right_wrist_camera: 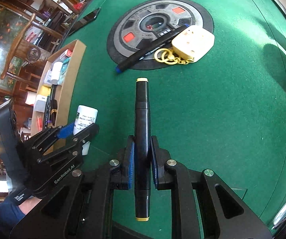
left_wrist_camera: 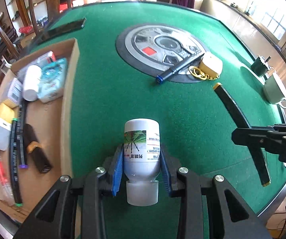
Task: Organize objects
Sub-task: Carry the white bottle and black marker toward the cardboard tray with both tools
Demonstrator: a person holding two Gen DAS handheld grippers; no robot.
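Note:
My left gripper [left_wrist_camera: 142,155] is shut on a white bottle [left_wrist_camera: 142,141] with a printed label, held above the green felt with its cap toward the camera. The same bottle [right_wrist_camera: 85,118] and left gripper [right_wrist_camera: 78,128] show at the left of the right wrist view, beside the cardboard box [right_wrist_camera: 71,83]. My right gripper [right_wrist_camera: 142,149] is shut on a black marker with yellow ends [right_wrist_camera: 142,131], lifted over the table. In the left wrist view that marker [left_wrist_camera: 240,119] runs across the right side, with the right gripper [left_wrist_camera: 242,137] on it.
The cardboard box [left_wrist_camera: 71,91] at the left holds a white bottle, wipes, markers and small packs. On the table's round centre panel [left_wrist_camera: 163,45] lie a blue-capped marker [left_wrist_camera: 180,67] and a cream keychain tag [left_wrist_camera: 210,65]. A cup [left_wrist_camera: 274,91] stands at the right edge; a dark slab [left_wrist_camera: 63,29] lies far left.

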